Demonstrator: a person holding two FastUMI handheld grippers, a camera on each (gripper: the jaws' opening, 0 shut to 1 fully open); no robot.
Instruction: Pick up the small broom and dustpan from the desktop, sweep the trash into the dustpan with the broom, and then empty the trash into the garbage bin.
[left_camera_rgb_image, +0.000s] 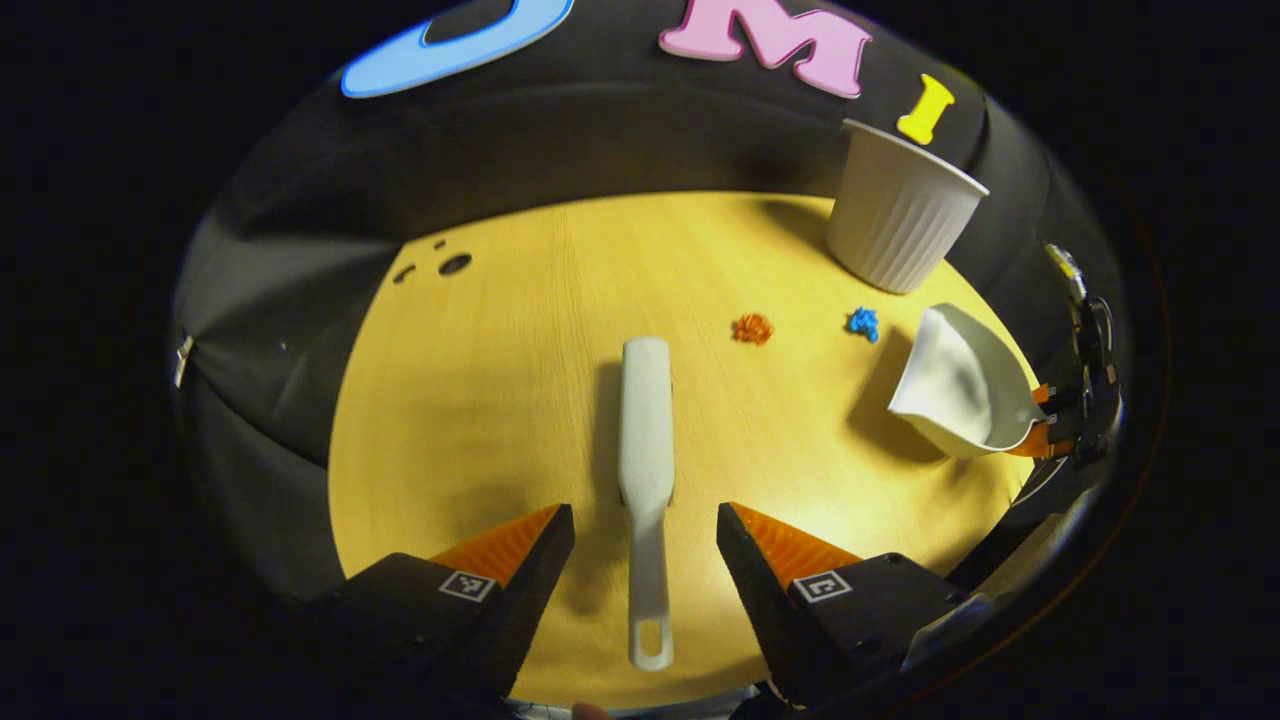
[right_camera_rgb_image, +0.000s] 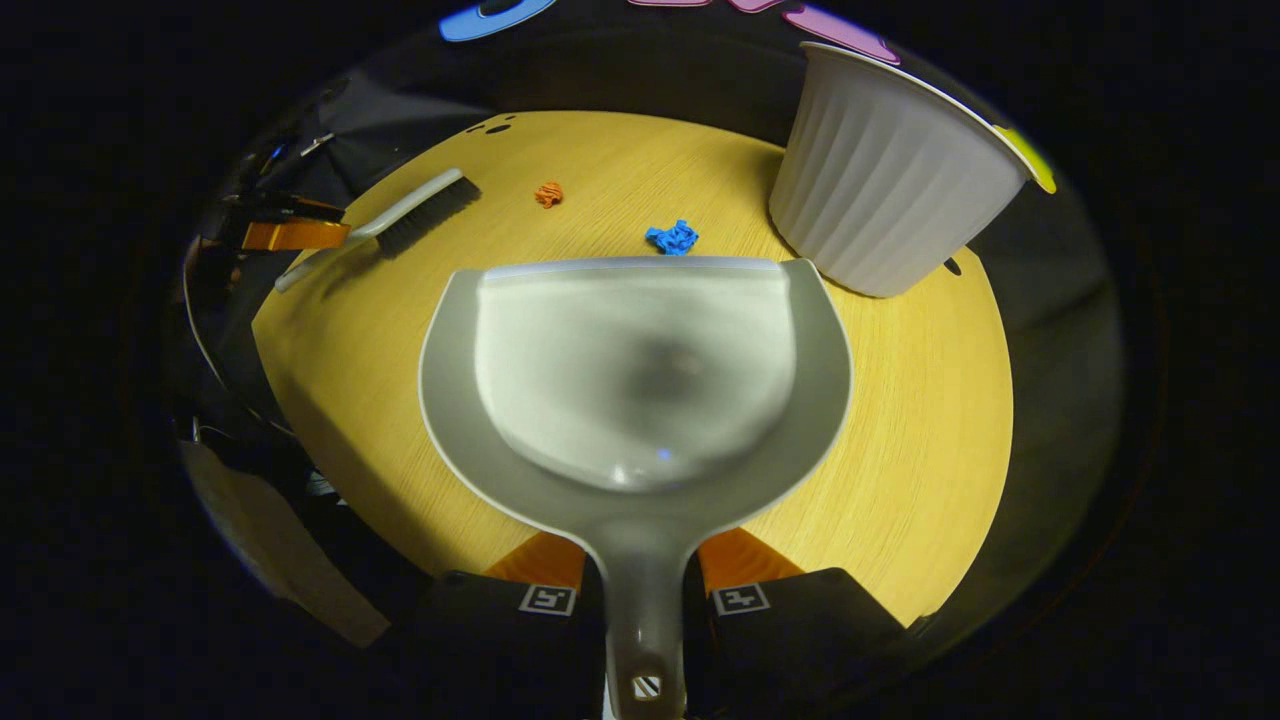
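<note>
The dustpan (right_camera_rgb_image: 640, 380) is being gripped by its handle between the closed right tongs (right_camera_rgb_image: 642, 585), its front lip lying just short of the blue scrap (right_camera_rgb_image: 672, 237). The broom (left_camera_rgb_image: 645, 450) is lying flat on the tabletop (left_camera_rgb_image: 480, 400), its handle being straddled by the left tongs (left_camera_rgb_image: 645, 540), which are being held apart without touching it. The orange scrap (left_camera_rgb_image: 752, 328) is sitting near the blue one, with the white bin (left_camera_rgb_image: 895, 210) standing beyond them.

left gripper (left_camera_rgb_image: 645, 535): black blocky finger bodies, ridged pads, square coded marker on each | right gripper (right_camera_rgb_image: 640, 570): same build, same markers
</note>
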